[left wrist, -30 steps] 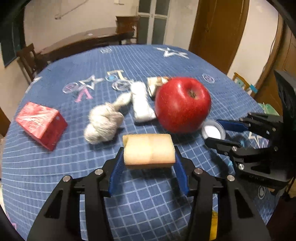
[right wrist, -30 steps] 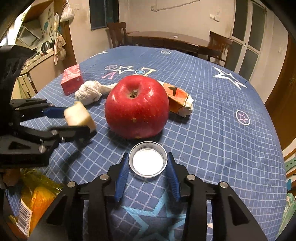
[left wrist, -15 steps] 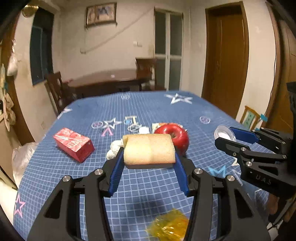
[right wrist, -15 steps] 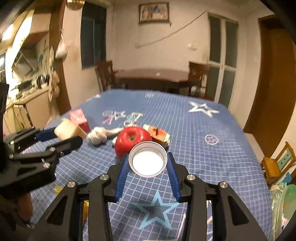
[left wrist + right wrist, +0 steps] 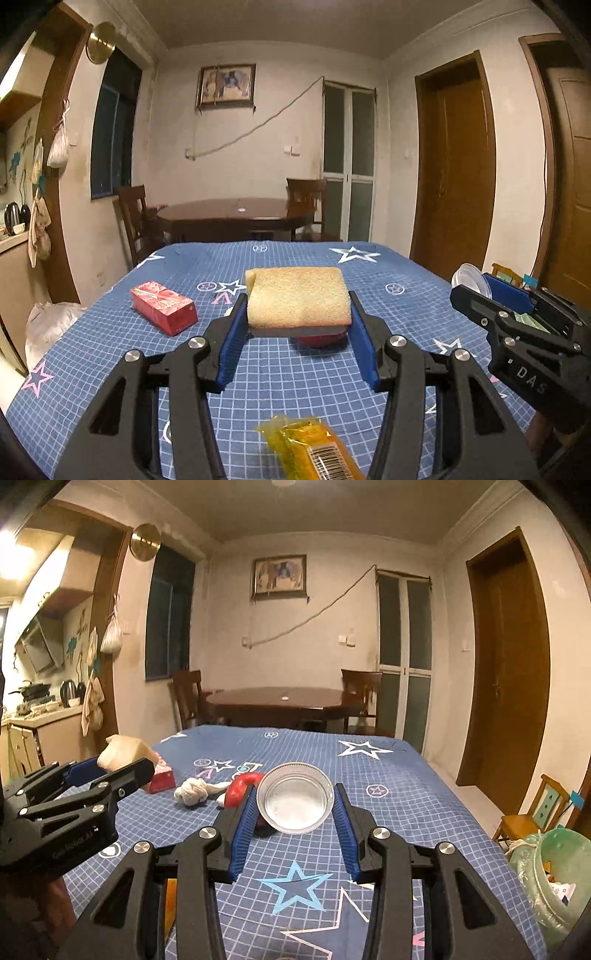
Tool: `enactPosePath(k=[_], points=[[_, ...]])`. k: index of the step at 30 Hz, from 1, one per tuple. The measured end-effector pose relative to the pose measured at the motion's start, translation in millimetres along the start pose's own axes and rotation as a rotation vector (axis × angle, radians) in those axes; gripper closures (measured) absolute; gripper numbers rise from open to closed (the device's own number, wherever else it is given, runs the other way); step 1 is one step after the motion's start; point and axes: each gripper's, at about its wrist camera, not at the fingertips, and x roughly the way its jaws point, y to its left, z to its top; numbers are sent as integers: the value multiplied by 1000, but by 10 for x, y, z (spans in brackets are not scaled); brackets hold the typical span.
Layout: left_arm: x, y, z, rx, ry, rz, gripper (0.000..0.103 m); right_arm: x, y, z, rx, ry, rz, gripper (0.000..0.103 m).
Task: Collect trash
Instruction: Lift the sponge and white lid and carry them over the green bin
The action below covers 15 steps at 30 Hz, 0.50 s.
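My left gripper [image 5: 297, 325] is shut on a yellow sponge [image 5: 298, 297], held up above the blue star-patterned table [image 5: 288, 380]. In the right wrist view that same sponge [image 5: 122, 755] shows at the left. My right gripper [image 5: 293, 806] is shut on a round metal jar lid [image 5: 295, 798], lifted over the table; the lid [image 5: 471, 277] also appears at the right of the left wrist view. A red apple [image 5: 242, 788] sits behind the lid, mostly hidden. A green-lined trash bin [image 5: 554, 875] stands on the floor at the lower right.
On the table lie a red carton [image 5: 164, 306], a knotted white cloth [image 5: 195, 791] and a yellow wrapper [image 5: 314, 448] near the front edge. A small wooden chair [image 5: 532, 812] stands beside the bin. A dark round table [image 5: 236, 216] with chairs is behind.
Both grippers have risen and tilted up from the table with the sponge and the lid still gripped. The apple and other items have dropped away and look much smaller.
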Motion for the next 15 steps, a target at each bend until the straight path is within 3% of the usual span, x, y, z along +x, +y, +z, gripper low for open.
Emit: enactPosePath(k=[15], points=[[2, -84, 63, 0, 6, -32, 53, -270, -210, -34, 19, 11, 13, 61]])
